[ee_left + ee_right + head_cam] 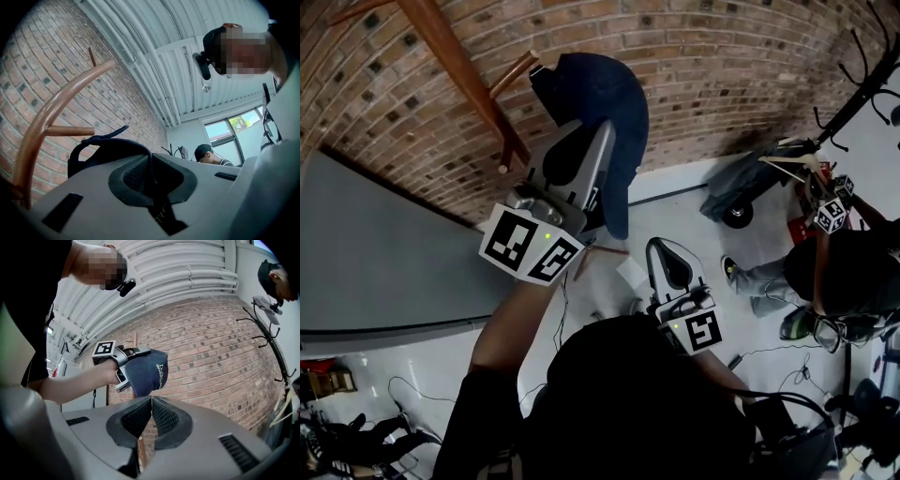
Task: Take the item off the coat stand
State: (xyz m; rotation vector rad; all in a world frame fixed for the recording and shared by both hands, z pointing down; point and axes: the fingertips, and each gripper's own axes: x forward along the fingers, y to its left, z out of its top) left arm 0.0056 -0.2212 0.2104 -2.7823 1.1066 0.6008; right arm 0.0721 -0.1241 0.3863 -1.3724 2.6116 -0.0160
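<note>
A navy cap (602,98) hangs against the brick wall, right beside the tip of a peg (516,73) of the wooden coat stand (455,61). My left gripper (598,142) is raised to it and shut on the cap's fabric. In the left gripper view the cap's back strap (96,146) arches just below a peg (70,131). In the right gripper view the cap (149,375) sits in the left gripper (123,377). My right gripper (659,251) is lower, near my chest, shut with nothing in it (151,403).
A grey panel (384,262) leans against the wall at the left. At the right stands a black coat rack (862,84), with another person (844,267) holding grippers below it. A wheeled cart (736,202) and cables lie on the floor.
</note>
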